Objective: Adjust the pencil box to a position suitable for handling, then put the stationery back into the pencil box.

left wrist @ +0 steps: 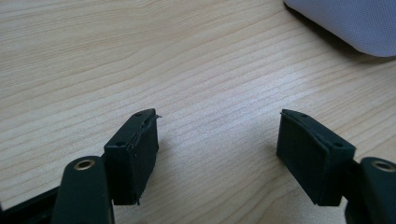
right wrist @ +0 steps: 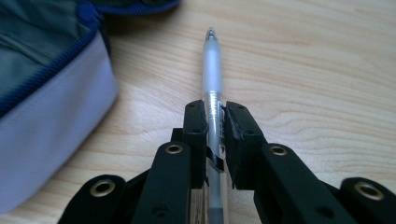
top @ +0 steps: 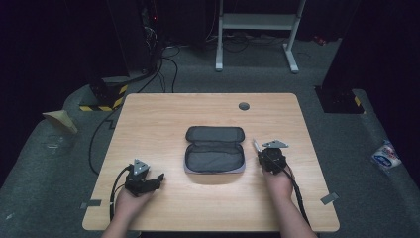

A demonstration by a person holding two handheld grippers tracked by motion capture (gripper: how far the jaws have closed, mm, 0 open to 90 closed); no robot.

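An open grey pencil case [top: 215, 149] with a blue zip lies in the middle of the wooden table [top: 163, 114]. Just right of it my right gripper [top: 261, 151] is shut on a clear pen [right wrist: 213, 88]; both pads press its barrel and its frosted tip points away over the table. The pen [top: 256, 145] shows as a thin pale stick in the high view. The case's grey side [right wrist: 51, 126] lies close to the left of the pen in the right gripper view. My left gripper [top: 157, 178] rests at the front left, open [left wrist: 217, 144], with bare wood between its pads.
A round grey cable port [top: 243, 106] sits near the table's far edge. A corner of the case [left wrist: 345, 23] shows at the top right in the left gripper view. Beyond the table are a white desk frame [top: 257, 29], floor cables and yellow-black striped blocks [top: 106, 99].
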